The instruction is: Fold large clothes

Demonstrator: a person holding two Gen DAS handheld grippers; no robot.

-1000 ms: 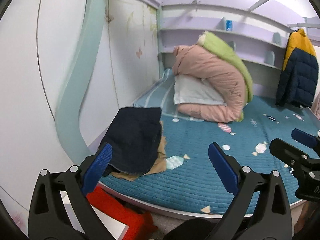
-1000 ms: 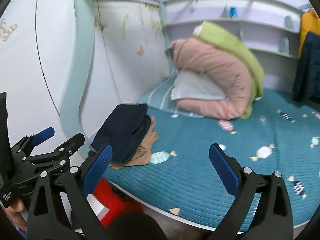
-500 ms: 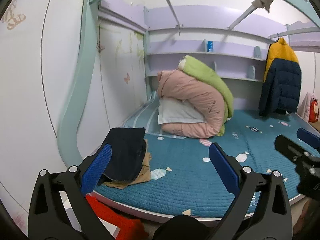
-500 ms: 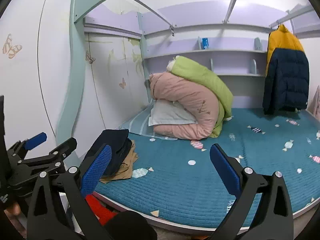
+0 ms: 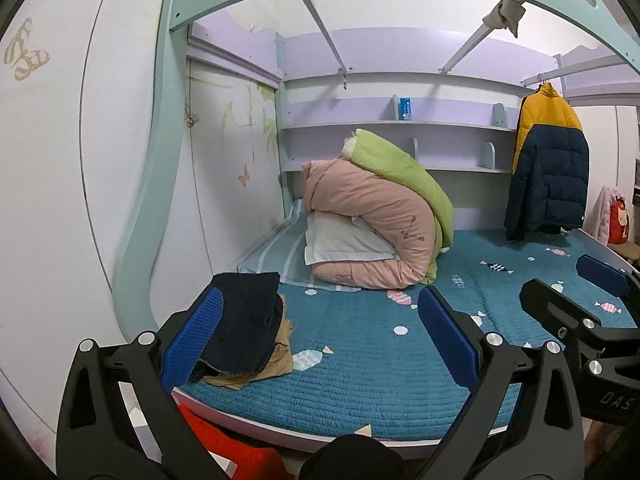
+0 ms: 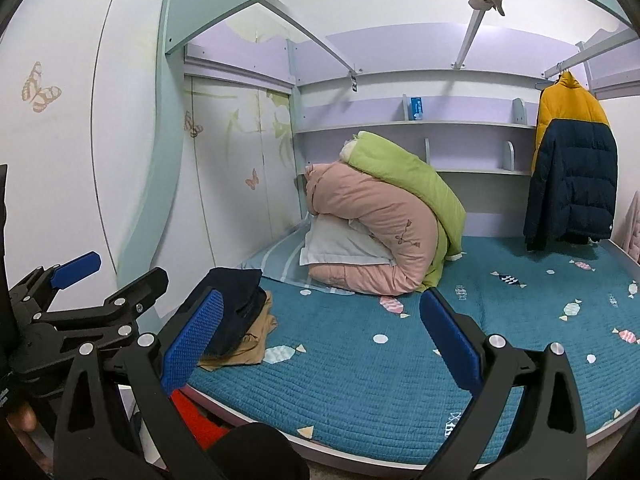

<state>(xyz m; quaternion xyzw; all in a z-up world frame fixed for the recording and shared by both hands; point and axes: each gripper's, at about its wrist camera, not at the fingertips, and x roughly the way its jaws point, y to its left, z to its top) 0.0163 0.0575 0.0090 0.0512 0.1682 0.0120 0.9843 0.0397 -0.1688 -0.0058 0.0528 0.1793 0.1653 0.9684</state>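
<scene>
A folded dark navy garment [image 5: 244, 320] lies stacked on a folded tan garment [image 5: 276, 360] at the near left corner of the teal quilted bed [image 5: 360, 380], its edges hanging loosely.

You have two tools in view, the left tool [image 5: 320, 332] and the right tool [image 6: 322, 334], each with two blue pads spread wide apart. On the bed [image 5: 360, 380] you can count two folded garments stacked at its front left corner: one dark navy garment [image 5: 244, 320] lying on one tan garment [image 5: 276, 360]. Toward the back edge sit two rolled quilts, one pink quilt [image 5: 372, 216] and one green quilt [image 5: 404, 168], plus one white pillow [image 5: 340, 244]. One yellow-and-navy jacket [image 5: 548, 168] hangs at the back right corner.
</scene>
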